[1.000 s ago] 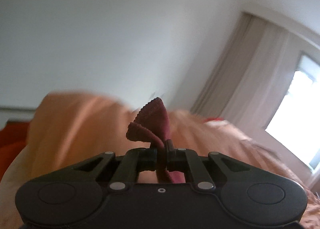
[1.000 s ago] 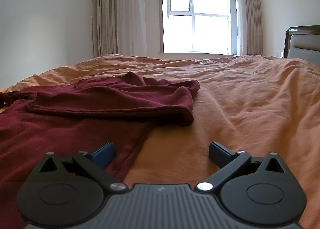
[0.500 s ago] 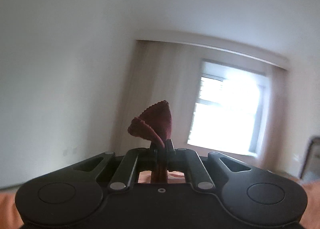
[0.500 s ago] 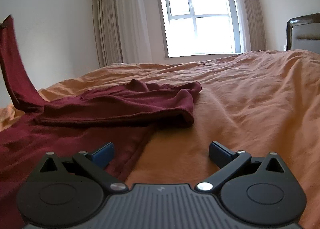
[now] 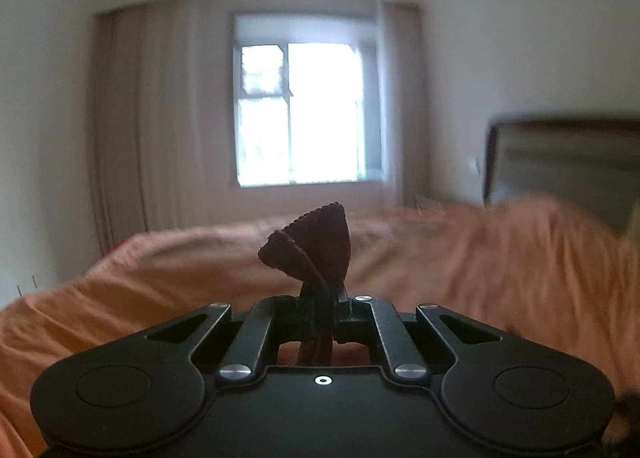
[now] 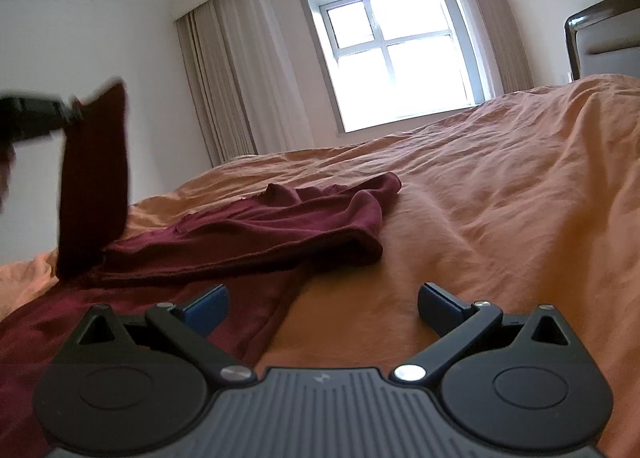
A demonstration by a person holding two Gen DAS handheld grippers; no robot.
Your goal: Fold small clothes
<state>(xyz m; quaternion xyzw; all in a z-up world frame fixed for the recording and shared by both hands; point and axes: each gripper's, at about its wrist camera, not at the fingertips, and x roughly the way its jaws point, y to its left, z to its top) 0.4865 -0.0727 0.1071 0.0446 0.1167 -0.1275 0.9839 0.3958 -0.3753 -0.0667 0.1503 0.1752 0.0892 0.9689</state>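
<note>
A dark red garment (image 6: 280,230) lies crumpled on the orange bedspread (image 6: 500,198), its near part spread flat at the lower left. My left gripper (image 5: 322,298) is shut on a bunched edge of the garment (image 5: 316,246), which pokes up past the fingertips. In the right wrist view the left gripper (image 6: 60,114) is high at the left edge, and a strip of the red cloth (image 6: 94,186) hangs from it down to the bed. My right gripper (image 6: 322,300) hovers low over the bed, open, with its left pad above the garment's edge and nothing between the fingers.
A bright window (image 6: 396,54) with beige curtains (image 6: 224,86) fills the far wall. A dark headboard (image 6: 600,38) rises at the right. The bedspread (image 5: 460,266) stretches wide to the right of the garment.
My left gripper has lifted its held edge high and swung toward the window, raising a strip of cloth off the bed. My right gripper has tilted upward, staying open over the bed.
</note>
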